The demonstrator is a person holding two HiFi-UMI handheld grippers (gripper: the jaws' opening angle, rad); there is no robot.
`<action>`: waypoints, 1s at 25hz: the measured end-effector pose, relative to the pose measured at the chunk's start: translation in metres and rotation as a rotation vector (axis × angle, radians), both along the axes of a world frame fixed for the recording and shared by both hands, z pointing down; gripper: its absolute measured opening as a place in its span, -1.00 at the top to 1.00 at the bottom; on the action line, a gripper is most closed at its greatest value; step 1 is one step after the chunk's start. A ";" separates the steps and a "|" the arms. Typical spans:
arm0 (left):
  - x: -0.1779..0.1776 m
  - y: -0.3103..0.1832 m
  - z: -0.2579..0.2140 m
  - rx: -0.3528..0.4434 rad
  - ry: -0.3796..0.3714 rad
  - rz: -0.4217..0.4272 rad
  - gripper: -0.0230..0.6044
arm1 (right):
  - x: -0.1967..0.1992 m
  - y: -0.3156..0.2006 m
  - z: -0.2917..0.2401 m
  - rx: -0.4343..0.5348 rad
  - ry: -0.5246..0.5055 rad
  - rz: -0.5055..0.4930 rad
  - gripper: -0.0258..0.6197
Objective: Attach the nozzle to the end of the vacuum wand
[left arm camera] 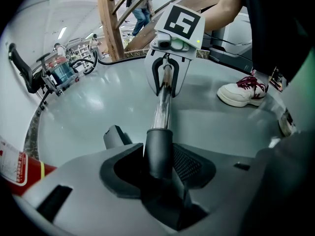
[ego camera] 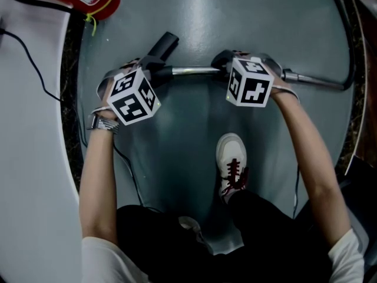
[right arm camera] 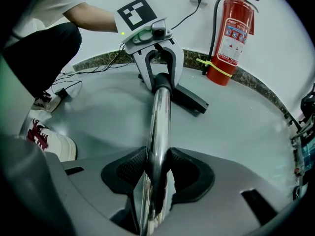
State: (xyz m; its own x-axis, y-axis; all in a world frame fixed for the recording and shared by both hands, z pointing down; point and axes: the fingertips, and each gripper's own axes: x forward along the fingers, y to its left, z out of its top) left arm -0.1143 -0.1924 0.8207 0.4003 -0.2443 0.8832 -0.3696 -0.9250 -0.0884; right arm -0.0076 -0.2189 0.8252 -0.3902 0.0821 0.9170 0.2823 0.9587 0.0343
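Steeply down, left hand-held gripper (left arm camera: pixel 158 170) grips nozzle (left arm camera: pixel 160 145), right hand-held gripper (right arm camera: pixel 156 170) wand (right arm camera: pixel 160 114).

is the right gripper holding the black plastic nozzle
No, the right gripper is shut on the shiny chrome metal wand; the left gripper has the black plastic nozzle between its jaws.

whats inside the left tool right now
The dark nozzle, gripped at its collar by the left tool, with the chrome wand running out of its far end. How deep the wand sits inside the collar is covered.
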 end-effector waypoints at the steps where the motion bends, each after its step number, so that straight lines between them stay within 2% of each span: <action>1: 0.000 0.000 0.000 -0.001 -0.003 0.002 0.34 | 0.000 0.000 0.001 -0.001 0.001 0.002 0.40; 9: 0.000 -0.002 0.000 0.031 -0.062 0.037 0.35 | -0.001 -0.002 0.002 0.001 0.005 -0.006 0.40; 18: 0.006 -0.003 -0.002 0.076 -0.074 0.086 0.35 | 0.002 0.000 -0.001 0.000 0.003 -0.008 0.40; 25: 0.006 -0.004 -0.004 0.078 -0.064 0.080 0.35 | 0.002 -0.001 -0.003 0.013 0.005 -0.007 0.40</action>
